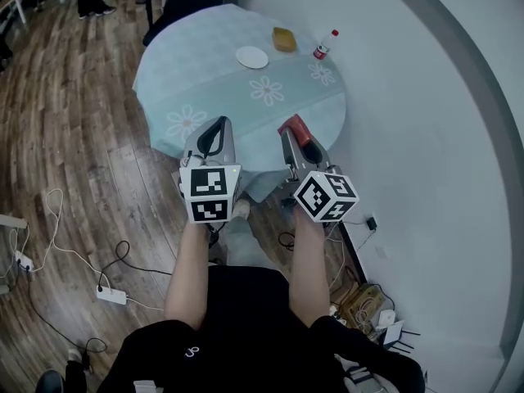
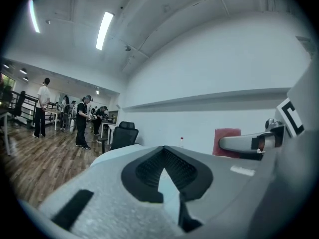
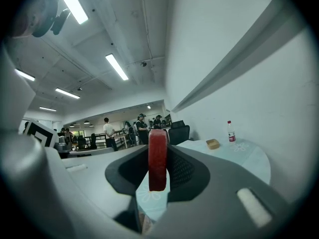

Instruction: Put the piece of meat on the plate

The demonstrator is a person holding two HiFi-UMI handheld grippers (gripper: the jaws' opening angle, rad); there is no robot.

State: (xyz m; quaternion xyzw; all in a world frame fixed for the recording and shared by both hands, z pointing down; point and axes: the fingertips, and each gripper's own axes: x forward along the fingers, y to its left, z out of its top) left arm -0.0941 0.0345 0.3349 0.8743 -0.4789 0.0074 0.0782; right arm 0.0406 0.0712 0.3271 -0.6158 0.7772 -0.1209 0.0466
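A small white plate (image 1: 252,56) lies on the round table (image 1: 205,80) with its pale blue flowered cloth, ahead of me. The piece of meat (image 1: 293,127) is a dark red slab. It stands upright between the jaws of my right gripper (image 1: 296,135), which is shut on it short of the table's near edge. In the right gripper view the meat (image 3: 157,161) fills the gap between the pads. My left gripper (image 1: 217,131) hovers beside it at the same height, its tips together and holding nothing. The left gripper view shows its own tips (image 2: 163,151) and the meat (image 2: 227,139) to the right.
A yellow-brown block (image 1: 284,38) and a red-capped bottle (image 1: 325,44) stand near the table's far right edge. A curved white wall (image 1: 426,137) runs close on the right. Cables and a power strip (image 1: 110,295) lie on the wooden floor. People stand far off (image 2: 82,121), beyond a black chair (image 2: 122,133).
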